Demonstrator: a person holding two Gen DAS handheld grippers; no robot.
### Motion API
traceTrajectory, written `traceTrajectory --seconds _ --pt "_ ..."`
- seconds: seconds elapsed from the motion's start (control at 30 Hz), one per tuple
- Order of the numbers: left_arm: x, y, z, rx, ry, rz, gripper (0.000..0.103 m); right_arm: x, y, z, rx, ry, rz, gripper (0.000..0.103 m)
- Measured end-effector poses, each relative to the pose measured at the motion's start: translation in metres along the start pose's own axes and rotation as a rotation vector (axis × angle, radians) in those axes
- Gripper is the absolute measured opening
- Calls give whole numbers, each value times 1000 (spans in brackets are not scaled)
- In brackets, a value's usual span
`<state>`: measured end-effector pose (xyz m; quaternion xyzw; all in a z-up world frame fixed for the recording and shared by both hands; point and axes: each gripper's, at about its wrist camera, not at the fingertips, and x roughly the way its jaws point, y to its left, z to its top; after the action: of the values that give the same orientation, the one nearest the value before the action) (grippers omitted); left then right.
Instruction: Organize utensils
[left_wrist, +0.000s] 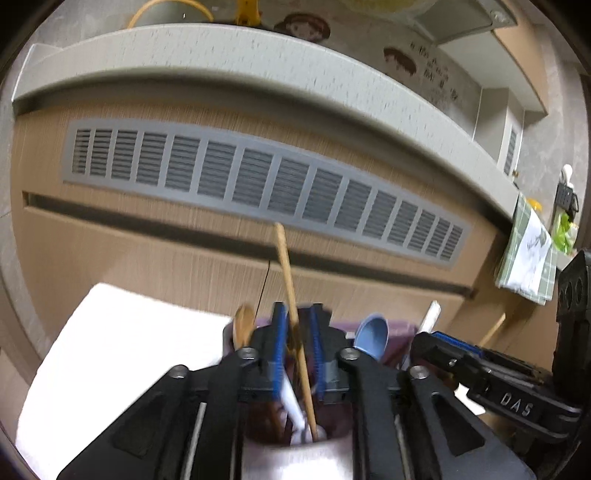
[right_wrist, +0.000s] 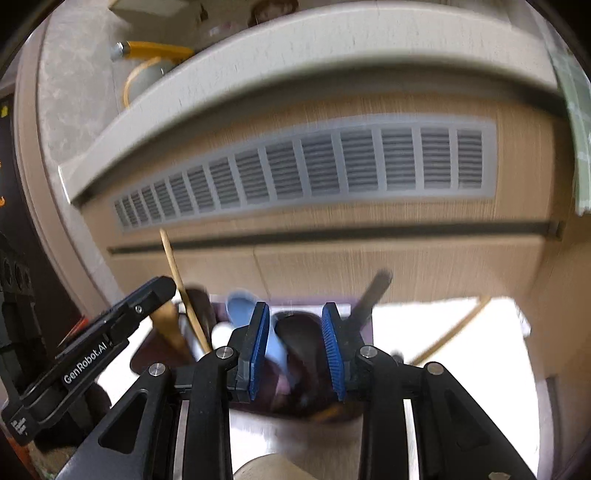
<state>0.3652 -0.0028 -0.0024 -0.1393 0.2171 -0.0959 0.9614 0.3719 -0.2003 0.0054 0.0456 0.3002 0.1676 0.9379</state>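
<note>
Left wrist view, lower centre: the left gripper (left_wrist: 297, 332) fingers are closed on a wooden chopstick (left_wrist: 291, 306) standing in the holder (left_wrist: 258, 428), probably to lower and release, while the right gripper (right_wrist: 295, 343) hangs open, holding nothing.

The left gripper (left_wrist: 295, 332) and right gripper (right_wrist: 297, 339) were matt black plastic with bright metal screws, and their pads (right_wrist: 258, 343) were ribbed blue rubber-like material. The long chopstick (left_wrist: 291, 314) looked like plain, unvarnished wood. The blue spoon (left_wrist: 373, 338) was smooth plastic with a soft sheen. The cabinet front (left_wrist: 147, 243) showed pale wood grain, its vent grille (left_wrist: 258, 173) matt grey. The countertop (left_wrist: 221, 48) looked like speckled stone. A checked cloth towel (left_wrist: 528, 258) hung softly.
</note>
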Motion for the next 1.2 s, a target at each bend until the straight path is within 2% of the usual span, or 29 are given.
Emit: traceTrajectory --seconds 0.07,0.17,0.23,0.3,0.37,0.5,0.57,0.63,0.77,0.87,0.97,1.2 --pt "-14 0 -4 2 15 -4 23 -7 -5 -6 34 14 -10 29" --pt "-45 -6 -12 30 19 27 26 -39 -5 -17 45 -45 -43 29" --pt "-71 -16 -22 77 30 64 33 -61 -2 -27 42 -75 -49 29" --pt "-98 -24 -36 113 36 68 39 -87 5 -43 39 -100 -41 29" --pt "-130 -31 -53 135 35 74 39 -114 12 -62 27 -129 -18 29" --pt "-186 -38 -81 166 25 143 39 -160 39 -101 -59 -144 54 33" --pt "-209 -39 -96 161 34 174 39 -175 58 -118 -125 -111 38 33" --pt "-226 -38 -108 151 52 208 39 -188 77 -134 -167 -103 -14 33" --pt "-249 -40 -123 127 77 223 39 -210 87 -148 -149 -115 -30 33" --pt "-262 -43 -127 142 59 233 39 -216 88 -149 -131 -103 -23 33" --pt "-269 -45 -126 144 46 236 39 -222 90 -154 -146 -109 -56 33" --pt "-271 -48 -127 152 67 227 39 -223 85 -163 -131 -87 -70 33"
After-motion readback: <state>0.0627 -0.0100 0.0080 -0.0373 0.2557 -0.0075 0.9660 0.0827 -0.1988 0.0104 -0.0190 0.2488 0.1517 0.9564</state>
